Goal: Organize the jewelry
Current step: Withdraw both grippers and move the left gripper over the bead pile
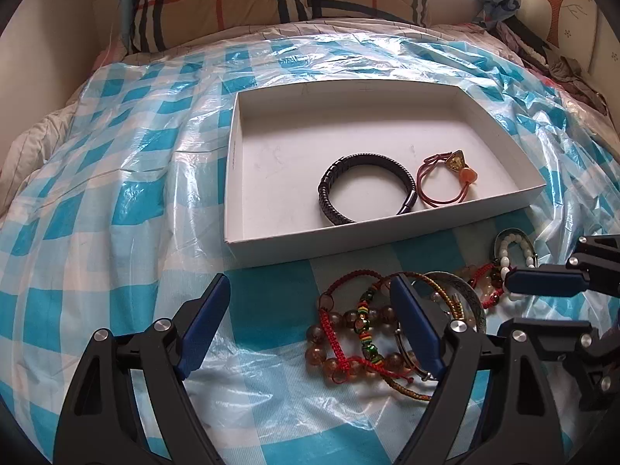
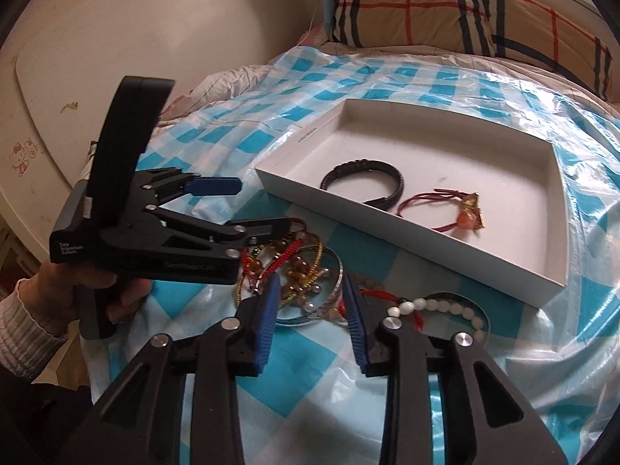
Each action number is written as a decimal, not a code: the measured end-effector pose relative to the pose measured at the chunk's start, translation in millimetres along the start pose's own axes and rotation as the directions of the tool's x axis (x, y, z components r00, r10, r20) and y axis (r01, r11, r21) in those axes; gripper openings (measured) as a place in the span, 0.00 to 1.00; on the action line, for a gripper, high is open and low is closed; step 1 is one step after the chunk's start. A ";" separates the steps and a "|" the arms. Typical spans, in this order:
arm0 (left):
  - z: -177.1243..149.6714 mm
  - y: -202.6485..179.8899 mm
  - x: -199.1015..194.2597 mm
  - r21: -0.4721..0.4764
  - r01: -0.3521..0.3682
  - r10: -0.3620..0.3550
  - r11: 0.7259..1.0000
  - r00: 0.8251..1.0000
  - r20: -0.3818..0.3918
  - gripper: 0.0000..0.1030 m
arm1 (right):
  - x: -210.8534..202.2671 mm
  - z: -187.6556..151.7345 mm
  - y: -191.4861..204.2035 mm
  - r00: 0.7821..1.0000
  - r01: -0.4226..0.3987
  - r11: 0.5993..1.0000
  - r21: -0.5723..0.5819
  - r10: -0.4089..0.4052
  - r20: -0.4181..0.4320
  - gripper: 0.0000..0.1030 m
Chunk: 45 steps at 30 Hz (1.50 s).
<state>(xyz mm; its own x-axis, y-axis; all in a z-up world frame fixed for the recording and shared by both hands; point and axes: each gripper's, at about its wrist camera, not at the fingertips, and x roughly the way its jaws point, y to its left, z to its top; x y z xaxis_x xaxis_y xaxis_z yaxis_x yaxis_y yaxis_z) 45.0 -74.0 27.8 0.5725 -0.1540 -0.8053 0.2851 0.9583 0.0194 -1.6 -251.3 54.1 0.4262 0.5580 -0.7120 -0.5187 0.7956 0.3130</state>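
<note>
Right gripper [image 2: 310, 321] is part open, nothing in it, hanging right over the bangle [image 2: 333, 271] in the pile [image 1: 387, 329]. Left gripper [image 1: 310, 325] is wide and empty, pile by its right finger. Beyond both sits the box [image 1: 248, 178] with a black bracelet [image 1: 364, 188] and red cord [image 1: 441, 186] already in. Looks like mid-sort: next pick needs one piece teased out of the tangle.

Both tools are matte black plastic. The left gripper [image 2: 248, 209] has 2 slim fingers faced with blue pads [image 2: 211, 186], round silver screws at the joints, and faint pale lettering along its body and butt end. The right gripper [image 2: 312, 323] carries ribbed blue pads [image 2: 267, 321] and 4 shiny screw heads. The left hand [image 2: 77, 286] shows bare skin below a pale ribbed knit cuff.
</note>
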 end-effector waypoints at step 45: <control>-18.2 -2.4 -14.7 -0.024 0.260 -0.260 0.965 0.965 -0.020 0.13 | 10.7 -3.0 -10.3 0.997 -0.034 0.994 0.103 0.041 -0.067 0.03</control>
<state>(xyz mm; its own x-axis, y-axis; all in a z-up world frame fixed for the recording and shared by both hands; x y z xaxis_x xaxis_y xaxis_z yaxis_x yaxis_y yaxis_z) 21.9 -69.6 28.8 0.4633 -0.3935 -0.7941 0.4052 0.8909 -0.2050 6.1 -254.3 41.3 0.3537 0.5730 -0.7393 -0.4536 0.7963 0.4002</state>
